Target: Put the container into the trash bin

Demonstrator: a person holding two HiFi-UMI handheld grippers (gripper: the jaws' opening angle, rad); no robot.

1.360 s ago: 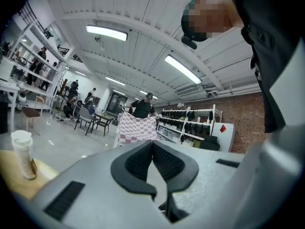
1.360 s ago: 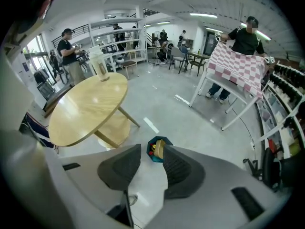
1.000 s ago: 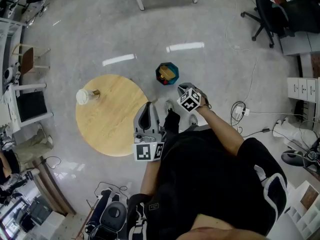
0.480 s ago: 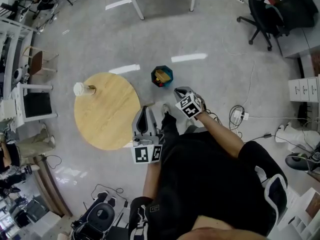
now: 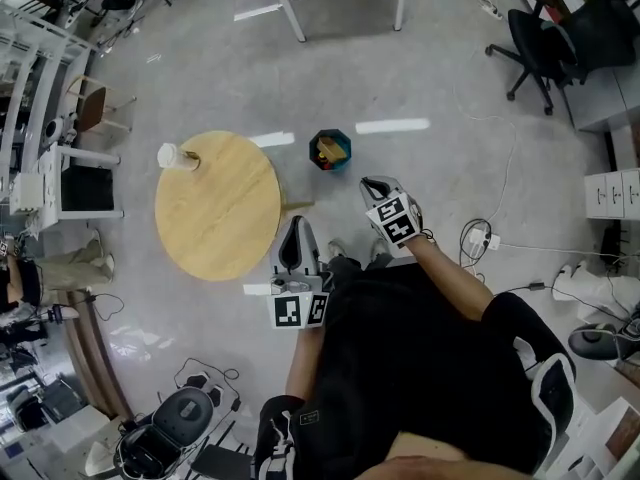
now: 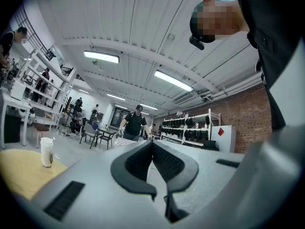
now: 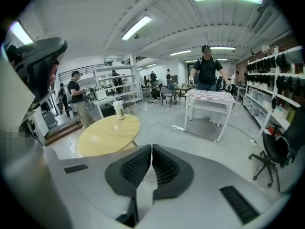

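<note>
**A:** The cup (image 5: 170, 156) is standing upright at the far-left edge of the table (image 5: 220, 213), and nothing is touching it.

**B:** And the bin (image 5: 331, 150)?

**A:** It is sitting on the floor just off the table's far-right side, with a few scraps (image 5: 333, 149) lying inside.

**B:** What are the tools doing?

**A:** The left gripper (image 5: 297, 224) is hovering just off the table's near-right edge. The right gripper (image 5: 374, 181) is hanging further out from that edge, nearer the bin. Both are showing jaws pressed together with nothing between them.

**B:** So the pickup is not yet happening.

**A:** No. Judging from this, the person is lining up an approach, and the whole tabletop is lying between the tools and the cup.

**B:** How should it go?

**A:** I am thinking the left gripper, being closer to the table, is the likelier choice. Its jaws are going to need opening wide before it reaches the cup. It should be coming in level across the table and closing on the cup's body below the lid.

**B:** Any risks?

**A:** The cup is looking light and thin-walled. A hard squeeze risks crushing it, and a nudge risks sending it off the table's far edge. Carrying it upright to the bin and letting go low over the opening seems safest.
</note>
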